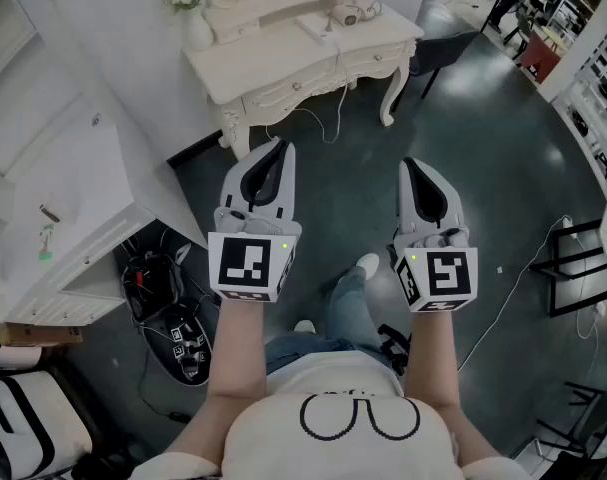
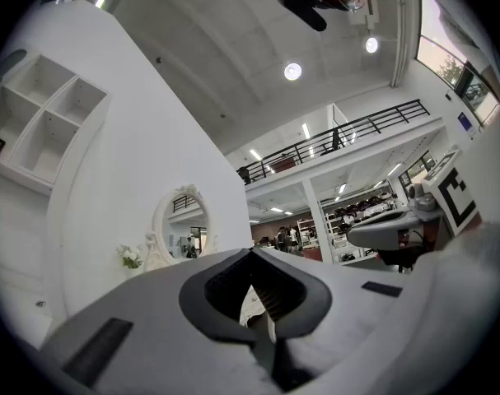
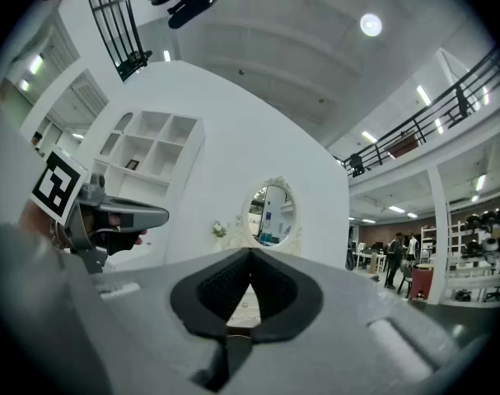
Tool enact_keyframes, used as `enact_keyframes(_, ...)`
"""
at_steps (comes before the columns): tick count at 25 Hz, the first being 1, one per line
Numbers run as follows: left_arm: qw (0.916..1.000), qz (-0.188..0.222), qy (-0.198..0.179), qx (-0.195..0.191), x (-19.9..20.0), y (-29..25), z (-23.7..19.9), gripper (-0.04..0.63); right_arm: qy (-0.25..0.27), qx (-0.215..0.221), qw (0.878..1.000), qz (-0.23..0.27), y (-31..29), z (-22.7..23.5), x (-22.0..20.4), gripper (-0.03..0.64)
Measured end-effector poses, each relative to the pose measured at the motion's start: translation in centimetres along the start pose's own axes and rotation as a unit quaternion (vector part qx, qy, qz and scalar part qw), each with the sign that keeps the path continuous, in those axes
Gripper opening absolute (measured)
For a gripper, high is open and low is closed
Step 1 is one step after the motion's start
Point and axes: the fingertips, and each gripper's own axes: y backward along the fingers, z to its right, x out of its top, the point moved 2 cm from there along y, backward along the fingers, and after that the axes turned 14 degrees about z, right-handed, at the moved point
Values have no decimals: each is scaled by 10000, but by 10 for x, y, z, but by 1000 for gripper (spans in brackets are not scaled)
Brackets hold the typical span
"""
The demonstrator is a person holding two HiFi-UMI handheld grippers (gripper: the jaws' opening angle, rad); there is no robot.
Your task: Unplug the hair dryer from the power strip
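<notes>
A white hair dryer (image 1: 349,12) lies on the ornate white dressing table (image 1: 253,63) at the far end of the floor. Beside it lies a flat white bar (image 1: 316,27) that looks like the power strip. A white cord (image 1: 335,108) hangs below the table. I hold both grippers out level, well short of the table. My left gripper (image 1: 275,152) (image 2: 251,253) is shut with nothing in it. My right gripper (image 1: 413,166) (image 3: 250,255) is shut and empty too. Each gripper view shows the table's oval mirror (image 2: 182,220) (image 3: 270,212) straight ahead.
A white cabinet (image 1: 63,218) stands at the left with a black bag and cables (image 1: 168,318) on the floor by it. A dark chair (image 1: 443,53) sits right of the table. A black stand (image 1: 573,268) and a white floor cable (image 1: 513,288) lie at the right.
</notes>
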Motion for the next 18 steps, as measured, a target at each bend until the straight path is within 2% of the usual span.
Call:
enact_keyframes(4,10000,-35,-24,-15,-12,-16,-2,-3,-21,-30,10000,-24,-15,12,-9,-3)
enact_keyframes(10,9996,-122,224,75,-41,-55,-10,-3,-63,20,9999,-124,-47,36,-37,-3)
enact_keyframes(13,9995,-183,235,114,-56,-83,-15,-3,-200,-63,9998,-54,-73,59,-48,-2)
enact_keyframes(18,9993,-221,229,210,-77,-146,-27,-3,-279,146,9995,-98,-127,98,-70,-2)
